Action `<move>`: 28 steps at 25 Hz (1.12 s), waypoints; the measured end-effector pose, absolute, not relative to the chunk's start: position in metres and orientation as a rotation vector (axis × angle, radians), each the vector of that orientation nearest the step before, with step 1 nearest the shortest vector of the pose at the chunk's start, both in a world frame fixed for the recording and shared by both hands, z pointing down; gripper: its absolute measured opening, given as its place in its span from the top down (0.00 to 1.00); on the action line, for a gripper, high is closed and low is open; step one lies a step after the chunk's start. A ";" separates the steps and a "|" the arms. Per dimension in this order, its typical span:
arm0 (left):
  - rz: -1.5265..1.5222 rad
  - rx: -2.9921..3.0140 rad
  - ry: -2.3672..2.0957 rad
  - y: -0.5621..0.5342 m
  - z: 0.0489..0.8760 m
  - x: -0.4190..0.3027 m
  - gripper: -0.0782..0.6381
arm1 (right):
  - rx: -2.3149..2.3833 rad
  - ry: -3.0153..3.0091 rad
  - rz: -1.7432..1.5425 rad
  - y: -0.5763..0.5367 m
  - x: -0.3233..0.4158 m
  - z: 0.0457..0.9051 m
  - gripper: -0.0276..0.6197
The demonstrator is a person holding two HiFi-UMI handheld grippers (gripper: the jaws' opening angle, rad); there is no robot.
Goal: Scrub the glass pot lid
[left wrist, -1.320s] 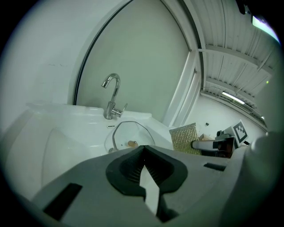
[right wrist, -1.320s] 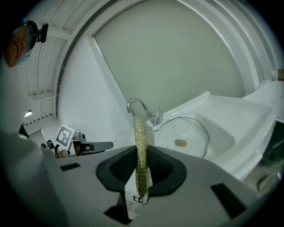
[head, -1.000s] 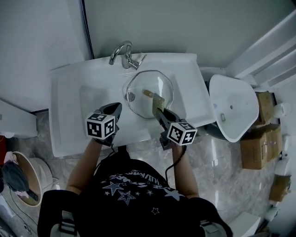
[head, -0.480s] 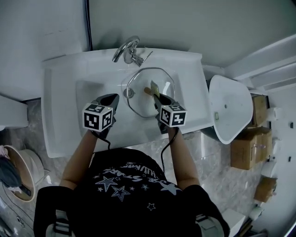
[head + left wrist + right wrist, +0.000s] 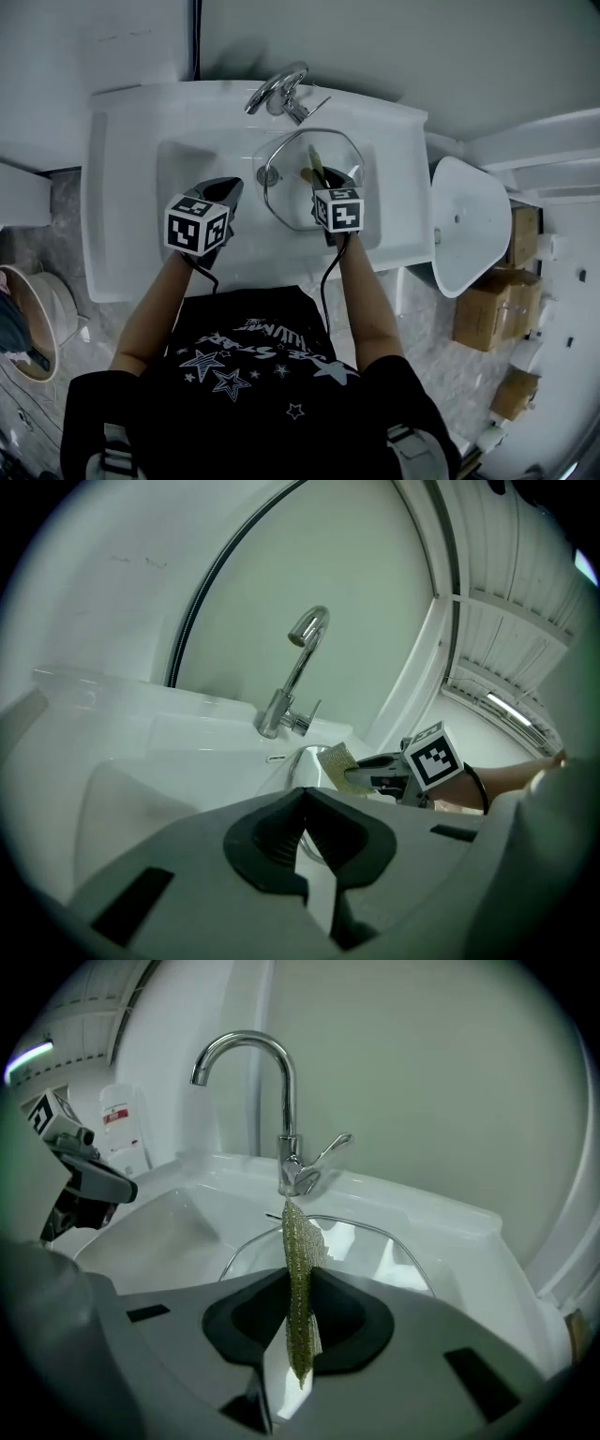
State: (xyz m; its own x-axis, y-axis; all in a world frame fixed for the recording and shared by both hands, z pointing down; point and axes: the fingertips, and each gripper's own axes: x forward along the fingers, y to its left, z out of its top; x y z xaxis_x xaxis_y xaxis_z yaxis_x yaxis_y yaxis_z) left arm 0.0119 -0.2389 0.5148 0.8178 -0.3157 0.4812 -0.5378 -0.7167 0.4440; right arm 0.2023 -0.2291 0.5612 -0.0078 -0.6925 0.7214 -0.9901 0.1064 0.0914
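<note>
1. Grey left claw (image 5: 230, 187), left of and below the faucet (image 5: 278, 94), clenched shut on nothing.
2. Glass pot lid (image 5: 286, 192) resting in the sink (image 5: 122, 187), just below the faucet.
3. Right claw (image 5: 328, 184) over the lid, clamping a green scouring pad (image 5: 298, 1279) edge-on toward the faucet.

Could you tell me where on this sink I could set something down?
The flat ledge left of the basin is bare, as is the basin floor left of the glass lid. Around the lid and faucet it's crowded.
</note>
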 end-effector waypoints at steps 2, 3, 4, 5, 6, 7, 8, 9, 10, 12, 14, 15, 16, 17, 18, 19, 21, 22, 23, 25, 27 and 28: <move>0.504 2.397 -0.645 -0.240 0.516 0.008 0.88 | 1.618 -1.763 0.574 -0.238 0.203 0.563 0.85; 0.505 2.390 -0.654 -0.240 0.516 0.007 0.88 | 1.603 -1.764 0.560 -0.241 0.203 0.564 0.85; 0.505 2.385 -0.664 -0.241 0.516 0.006 0.88 | 1.587 -1.765 0.546 -0.245 0.203 0.565 0.85; 0.503 2.379 -0.676 -0.242 0.517 0.005 0.88 | 1.571 -1.765 0.532 -0.249 0.202 0.567 0.85; 0.501 2.372 -0.688 -0.242 0.517 0.003 0.88 | 1.553 -1.762 0.516 -0.252 0.202 0.569 0.85; 0.497 2.363 -0.701 -0.243 0.517 0.002 0.88 | 1.531 -1.757 0.499 -0.254 0.201 0.571 0.85; 0.493 2.352 -0.713 -0.243 0.517 0.000 0.88 | 1.507 -1.753 0.481 -0.255 0.200 0.572 0.85; 0.491 2.342 -0.723 -0.242 0.517 -0.001 0.88 | 1.483 -1.750 0.466 -0.256 0.198 0.573 0.85; 0.490 2.333 -0.734 -0.242 0.517 -0.002 0.88 | 1.460 -1.751 0.456 -0.256 0.195 0.574 0.85; 0.494 2.321 -0.756 -0.241 0.518 -0.005 0.88 | 1.426 -1.766 0.447 -0.256 0.191 0.578 0.85; 0.492 2.308 -0.781 -0.241 0.519 -0.006 0.88 | 1.399 -1.788 0.446 -0.256 0.189 0.582 0.85; 0.488 2.300 -0.793 -0.241 0.519 -0.006 0.88 | 1.387 -1.799 0.447 -0.256 0.188 0.583 0.85; 0.486 2.292 -0.805 -0.240 0.519 -0.006 0.88 | 1.372 -1.810 0.449 -0.255 0.186 0.585 0.85; 0.486 2.285 -0.816 -0.239 0.519 -0.006 0.88 | 1.354 -1.821 0.450 -0.253 0.184 0.586 0.85; 0.488 2.280 -0.827 -0.237 0.519 -0.006 0.88 | 1.332 -1.833 0.449 -0.252 0.182 0.588 0.85; 0.489 2.276 -0.835 -0.235 0.519 -0.006 0.88 | 1.310 -1.846 0.449 -0.250 0.179 0.590 0.85; 0.489 2.271 -0.851 -0.232 0.519 -0.005 0.88 | 1.261 -1.869 0.440 -0.246 0.173 0.593 0.85; 0.488 2.268 -0.859 -0.229 0.518 -0.004 0.88 | 1.233 -1.880 0.431 -0.244 0.170 0.595 0.85; 0.488 2.264 -0.867 -0.227 0.518 -0.004 0.88 | 1.202 -1.891 0.419 -0.242 0.167 0.596 0.84; 0.488 2.257 -0.882 -0.223 0.518 -0.004 0.88 | 1.135 -1.911 0.390 -0.236 0.161 0.599 0.84; 0.487 2.250 -0.894 -0.219 0.518 -0.004 0.88 | 1.068 -1.925 0.358 -0.231 0.156 0.602 0.84; 0.485 2.248 -0.900 -0.217 0.517 -0.004 0.88 | 1.037 -1.931 0.345 -0.228 0.154 0.603 0.84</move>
State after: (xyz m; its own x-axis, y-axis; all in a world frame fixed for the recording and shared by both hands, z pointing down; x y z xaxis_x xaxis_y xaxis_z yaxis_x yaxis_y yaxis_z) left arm -0.0038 -0.2169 0.5173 0.6945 -0.4687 0.5459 -0.7135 -0.5458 0.4392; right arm 0.1536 -0.2280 0.6035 -0.2537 -0.5285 0.8101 -0.7762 0.6110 0.1555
